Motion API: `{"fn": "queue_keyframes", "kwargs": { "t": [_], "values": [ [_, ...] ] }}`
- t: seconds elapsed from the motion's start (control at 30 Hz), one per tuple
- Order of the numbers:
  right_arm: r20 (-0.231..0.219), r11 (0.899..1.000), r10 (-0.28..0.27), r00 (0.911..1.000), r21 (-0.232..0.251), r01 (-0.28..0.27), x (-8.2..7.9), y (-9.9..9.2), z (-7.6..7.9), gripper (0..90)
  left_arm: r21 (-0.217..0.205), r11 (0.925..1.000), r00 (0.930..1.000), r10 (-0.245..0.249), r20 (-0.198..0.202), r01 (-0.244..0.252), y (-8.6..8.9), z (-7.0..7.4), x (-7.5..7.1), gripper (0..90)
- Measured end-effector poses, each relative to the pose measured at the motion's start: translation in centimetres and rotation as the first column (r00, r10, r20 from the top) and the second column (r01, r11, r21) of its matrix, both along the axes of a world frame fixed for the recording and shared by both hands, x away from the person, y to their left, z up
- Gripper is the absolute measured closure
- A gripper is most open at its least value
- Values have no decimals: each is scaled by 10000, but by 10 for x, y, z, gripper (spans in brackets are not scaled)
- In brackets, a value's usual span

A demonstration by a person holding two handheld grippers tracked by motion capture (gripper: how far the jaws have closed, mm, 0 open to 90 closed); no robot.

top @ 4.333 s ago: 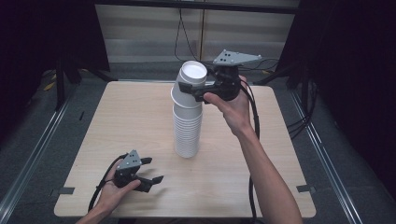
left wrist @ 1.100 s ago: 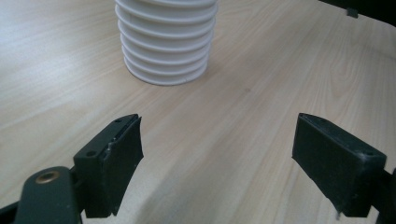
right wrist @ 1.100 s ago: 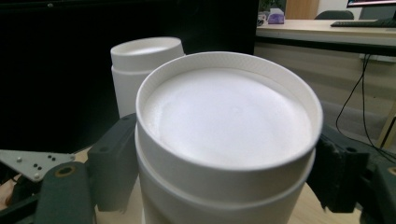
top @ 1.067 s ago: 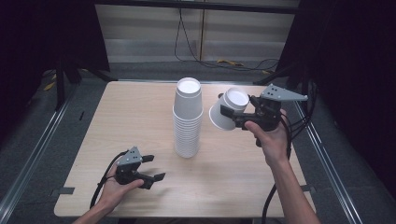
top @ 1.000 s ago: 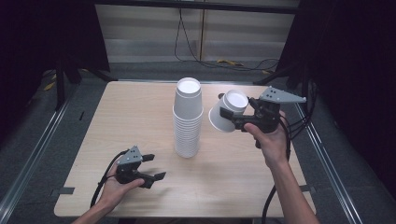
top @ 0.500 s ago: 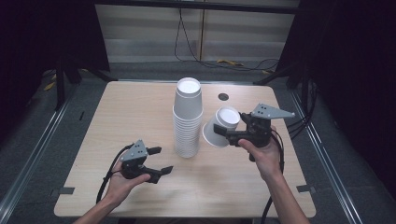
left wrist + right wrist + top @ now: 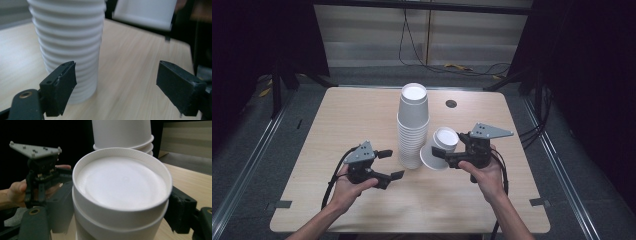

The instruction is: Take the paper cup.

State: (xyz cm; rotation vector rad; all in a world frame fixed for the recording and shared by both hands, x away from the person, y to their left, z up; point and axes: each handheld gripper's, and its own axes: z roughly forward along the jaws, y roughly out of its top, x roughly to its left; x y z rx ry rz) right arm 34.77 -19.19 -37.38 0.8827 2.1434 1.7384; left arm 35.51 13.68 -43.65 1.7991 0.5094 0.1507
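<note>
The tongs stand wide open, jaws empty, low over the wooden bench. A ribbed white stack of cups rises just beyond the left jaw. Another white cup shows blurred farther back.

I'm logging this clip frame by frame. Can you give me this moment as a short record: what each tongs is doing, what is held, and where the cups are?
Surface: wooden table
Stack: upside-down white cups, upright, mid-table
Right tongs: shut on cup, tilted, beside the stack's right
Cup count in grip: looks like two nested, by the right gripper view
Left tongs: open, holding nothing, left of the stack's base
Table hole: behind the stack, to its right
</note>
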Motion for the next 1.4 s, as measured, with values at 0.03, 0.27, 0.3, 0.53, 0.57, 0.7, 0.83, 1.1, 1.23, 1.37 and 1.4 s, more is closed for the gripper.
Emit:
{"fn": "queue_keyframes", "kwargs": {
  "t": [0.03, 0.27, 0.3, 0.53, 0.57, 0.7, 0.83, 1.1, 1.23, 1.37, 1.4],
  "values": [
    [-17, 10000, 90, 10000, 17, -90, 0, 1, -2, 218, -70, 9999, 9999, -142, 64, 143, 0, 3, 0, 160],
    [-226, 9984, 532, 9983, 182, -528, -1, 6, -15, 218, 91, 9995, 9985, -299, 466, 295, 2, 10, -5, 159],
    [-290, 9978, 612, 9977, 289, -604, -2, 7, -18, 219, 71, 9995, 9983, -310, 489, 307, 3, 10, -4, 158],
    [-545, 9921, 1083, 9926, 687, -1045, 0, 15, -32, 220, 20, 9992, 9984, -389, 405, 389, 2, 4, -7, 156],
    [-620, 9916, 1136, 9916, 690, -1093, 0, 17, -34, 220, -45, 9984, 9977, -561, 390, 563, 1, 4, -7, 156],
    [-627, 9866, 1474, 9871, 801, -1422, -1, 22, -38, 221, -130, 9966, 9959, -805, 412, 811, -2, 4, -9, 156],
    [-629, 9815, 1721, 9831, 959, -1657, -2, 27, -40, 221, -165, 9932, 9928, -1144, 365, 1151, -7, 1, -11, 155],
    [-818, 9724, 2174, 9727, 1043, -2086, -2, 38, -47, 222, 27, 9888, 9887, -1493, 152, 1493, -17, -8, -14, 155],
    [-868, 9705, 2282, 9697, 996, -2194, -3, 42, -50, 223, 72, 9866, 9866, -1633, 57, 1633, -20, -12, -15, 145],
    [-966, 9686, 2365, 9668, 1021, -2267, -4, 47, -55, 224, 248, 9826, 9829, -1843, 21, 1842, -25, -14, -16, 144],
    [-1021, 9675, 2396, 9655, 1073, -2288, -4, 49, -55, 224, 237, 9826, 9828, -1845, 52, 1843, -26, -15, -17, 125]
  ]
}}
